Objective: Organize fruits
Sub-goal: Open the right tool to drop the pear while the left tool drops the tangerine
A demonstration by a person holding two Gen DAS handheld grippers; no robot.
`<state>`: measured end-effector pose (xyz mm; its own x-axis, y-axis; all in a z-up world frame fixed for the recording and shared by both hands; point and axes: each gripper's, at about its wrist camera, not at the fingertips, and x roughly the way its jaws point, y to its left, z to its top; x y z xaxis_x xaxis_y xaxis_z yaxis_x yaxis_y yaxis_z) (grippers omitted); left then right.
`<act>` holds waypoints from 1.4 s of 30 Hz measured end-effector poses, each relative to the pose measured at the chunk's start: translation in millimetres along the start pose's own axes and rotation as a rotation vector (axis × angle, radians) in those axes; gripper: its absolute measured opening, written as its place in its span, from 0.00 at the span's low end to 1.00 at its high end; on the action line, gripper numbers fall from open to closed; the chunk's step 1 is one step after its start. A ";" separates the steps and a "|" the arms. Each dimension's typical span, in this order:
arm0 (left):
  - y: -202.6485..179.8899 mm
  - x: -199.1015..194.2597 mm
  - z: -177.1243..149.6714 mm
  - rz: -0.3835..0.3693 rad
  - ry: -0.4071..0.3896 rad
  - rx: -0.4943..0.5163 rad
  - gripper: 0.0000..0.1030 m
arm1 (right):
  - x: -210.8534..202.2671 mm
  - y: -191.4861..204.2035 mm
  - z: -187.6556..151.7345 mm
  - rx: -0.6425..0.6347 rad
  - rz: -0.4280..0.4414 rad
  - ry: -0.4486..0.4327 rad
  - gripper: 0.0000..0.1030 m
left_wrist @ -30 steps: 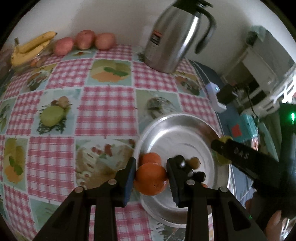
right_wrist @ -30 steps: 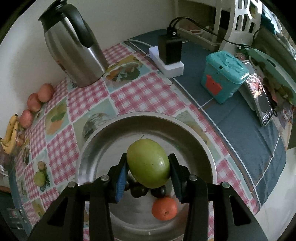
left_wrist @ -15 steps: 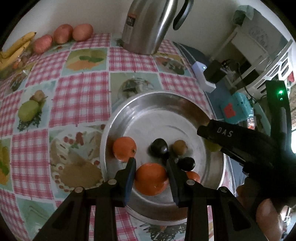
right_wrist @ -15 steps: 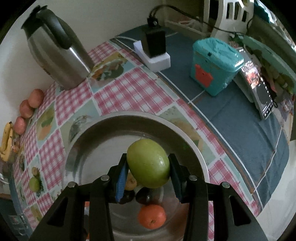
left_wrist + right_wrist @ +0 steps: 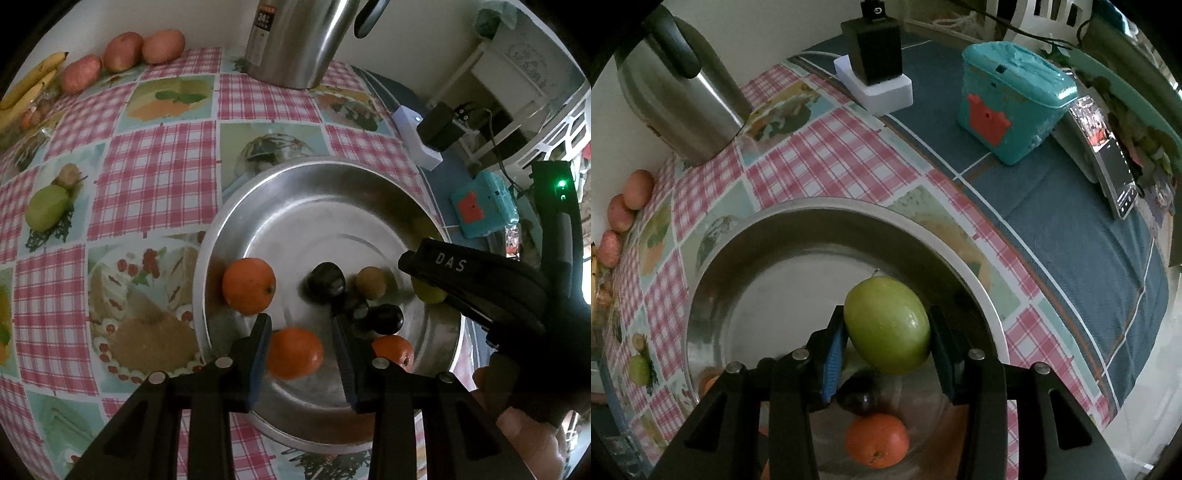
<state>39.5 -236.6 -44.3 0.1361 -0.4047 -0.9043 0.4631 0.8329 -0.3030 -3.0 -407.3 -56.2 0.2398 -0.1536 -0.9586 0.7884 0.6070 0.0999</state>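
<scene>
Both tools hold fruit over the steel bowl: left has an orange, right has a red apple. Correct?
Not quite. The right tool holds a smooth green fruit, not a red apple; the right wrist view shows it. The left tool does hold a round orange over the round steel bowl.

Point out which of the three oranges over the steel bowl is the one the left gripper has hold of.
The orange clamped between the left gripper fingers, nearest the camera. The other two lie loose in the bowl: one up-left, a smaller one right.

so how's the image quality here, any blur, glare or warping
Left wrist view: strong fisheye bending of the checked tablecloth, dim light, soft glare on the round steel bowl, dark plums motion-smeared. Right wrist view: same warping, held green fruit sharp, the bowl's bottom shadowed.
</scene>
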 end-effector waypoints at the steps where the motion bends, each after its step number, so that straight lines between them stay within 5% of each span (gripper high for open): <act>1: 0.1 -0.3 -0.1 -0.001 0.000 0.001 0.37 | -0.3 -0.7 -0.2 0.003 -0.001 -0.003 0.44; 6: -0.3 -0.6 0.3 0.004 0.004 0.004 0.37 | -2.1 -3.1 1.0 0.012 -0.014 -0.014 0.44; 14: -1.7 -8.5 2.8 0.014 -0.013 0.012 0.57 | -6.9 -6.3 -0.3 0.025 -0.004 -0.020 0.44; 18: 1.5 -16.0 5.3 0.013 -0.029 0.005 0.60 | -13.7 -4.3 -0.6 0.008 0.003 -0.043 0.53; 26: 30.9 -30.5 13.4 0.027 -0.064 -0.093 0.64 | -18.4 1.5 -2.0 -0.022 0.005 -0.049 0.53; 38: 99.7 -66.9 24.0 0.189 -0.178 -0.231 0.77 | -30.2 23.6 -12.7 -0.100 0.016 -0.061 0.54; 42: 114.6 -73.0 25.5 0.237 -0.191 -0.250 0.88 | -38.4 36.2 -19.2 -0.134 0.047 -0.072 0.54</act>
<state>105.0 -121.2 -5.4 0.3854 -0.2334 -0.8927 0.1751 0.9684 -0.1776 5.5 -364.5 -20.9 0.3185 -0.1747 -0.9317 0.6938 0.7126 0.1036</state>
